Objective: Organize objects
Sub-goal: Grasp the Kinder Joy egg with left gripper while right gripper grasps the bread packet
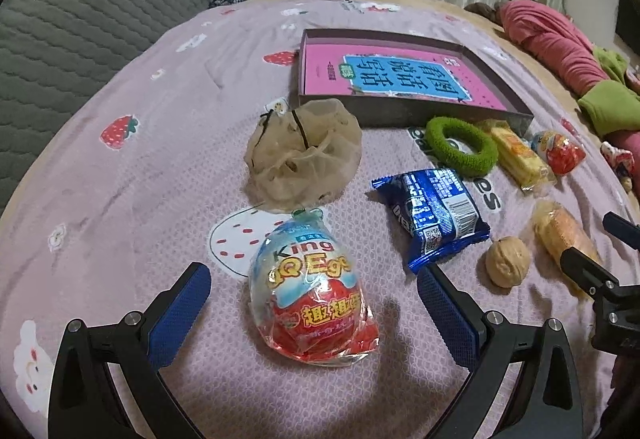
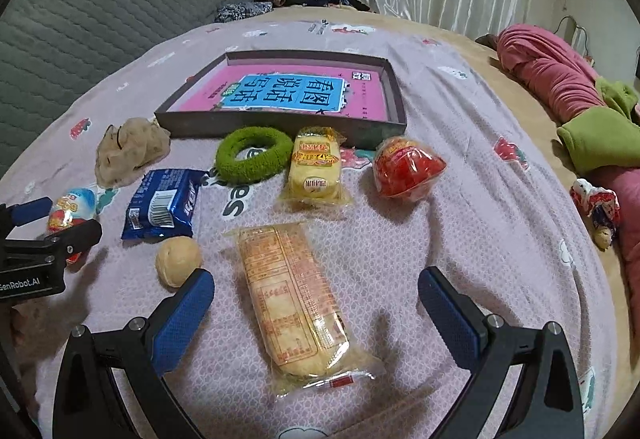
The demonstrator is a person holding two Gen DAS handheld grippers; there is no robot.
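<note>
The left gripper (image 1: 314,305) gapes wide around the egg (image 1: 312,287), gripping nothing; the right gripper (image 2: 316,303) stands equally wide astride the long cake (image 2: 296,303), also empty. Beyond, toward 12 o'clock, the box (image 2: 200,125) holds only a pink book (image 2: 304,93). Walnut (image 2: 178,259), blue packet (image 2: 162,203), green ring (image 2: 254,155), yellow cake (image 2: 316,167), red pack (image 2: 406,167) and mesh bag (image 2: 130,149) lie loose on the bedspread (image 2: 440,247), so I judge sorting barely begun
</note>
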